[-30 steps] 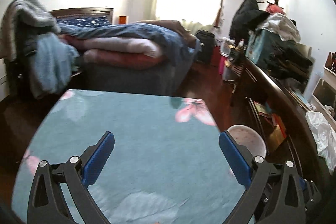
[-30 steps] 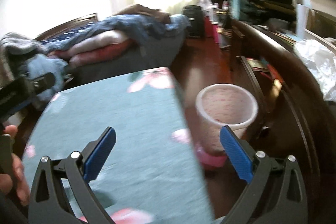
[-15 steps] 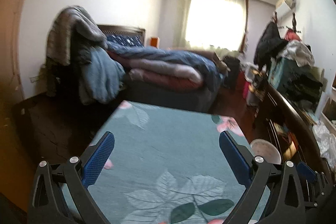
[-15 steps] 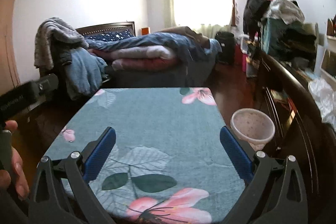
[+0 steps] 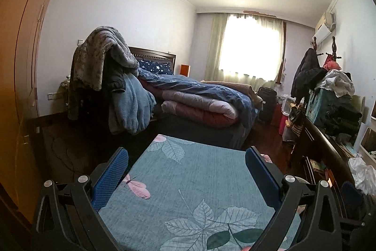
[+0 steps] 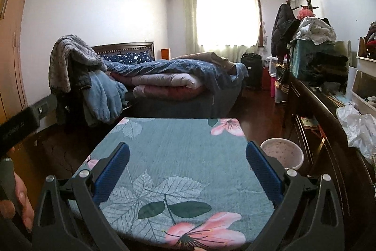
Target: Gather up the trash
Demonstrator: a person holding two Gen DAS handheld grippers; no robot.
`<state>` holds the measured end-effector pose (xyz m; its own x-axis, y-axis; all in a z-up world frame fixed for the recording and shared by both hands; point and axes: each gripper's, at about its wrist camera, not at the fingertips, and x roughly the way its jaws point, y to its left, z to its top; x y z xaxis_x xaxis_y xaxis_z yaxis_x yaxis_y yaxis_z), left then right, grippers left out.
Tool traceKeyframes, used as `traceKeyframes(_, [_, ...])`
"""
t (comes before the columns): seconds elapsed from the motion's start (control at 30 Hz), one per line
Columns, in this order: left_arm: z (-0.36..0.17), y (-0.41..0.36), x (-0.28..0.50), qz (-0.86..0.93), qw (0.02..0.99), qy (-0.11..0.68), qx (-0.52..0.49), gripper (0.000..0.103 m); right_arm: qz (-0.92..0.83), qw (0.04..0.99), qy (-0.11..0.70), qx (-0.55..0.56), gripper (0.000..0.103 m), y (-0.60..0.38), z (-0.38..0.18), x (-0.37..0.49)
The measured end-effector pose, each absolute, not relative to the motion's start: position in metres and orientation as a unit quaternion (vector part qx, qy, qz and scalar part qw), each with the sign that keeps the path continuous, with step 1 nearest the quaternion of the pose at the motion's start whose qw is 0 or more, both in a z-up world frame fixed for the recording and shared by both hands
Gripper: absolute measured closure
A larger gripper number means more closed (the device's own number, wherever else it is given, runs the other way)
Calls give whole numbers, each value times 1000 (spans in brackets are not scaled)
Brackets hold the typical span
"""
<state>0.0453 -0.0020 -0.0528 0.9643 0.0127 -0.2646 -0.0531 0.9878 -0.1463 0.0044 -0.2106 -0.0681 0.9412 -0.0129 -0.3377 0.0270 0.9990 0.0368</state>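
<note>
the only likely trash in view is a crumpled white plastic bag (image 6: 359,126) on the dark dresser (image 6: 329,109) at right, and a pink bin (image 6: 282,153) stands on the floor just beside the surface (image 6: 178,152). nothing is held: the left gripper (image 5: 186,169) and right gripper (image 6: 188,165) both gape empty above the floral cloth, which looks bare. collecting seems unstarted or finished here. beyond lie an unmade bed (image 6: 178,81) and a bright window (image 6: 225,18).

Home bedroom: bed (image 6: 178,84), curtained window (image 6: 225,18)
</note>
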Motion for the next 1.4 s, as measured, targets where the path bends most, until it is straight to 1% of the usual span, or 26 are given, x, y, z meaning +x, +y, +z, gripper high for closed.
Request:
traceKeyframes(0.5, [-51,-5,33,0,989,129,-67,4,-26,989,145,23,3,-216,-50,-12])
traceKeyframes(1.4, [-48,-11,30,-1,989,131,-66,4,-22,988,151,19,3,-213,-49,-13])
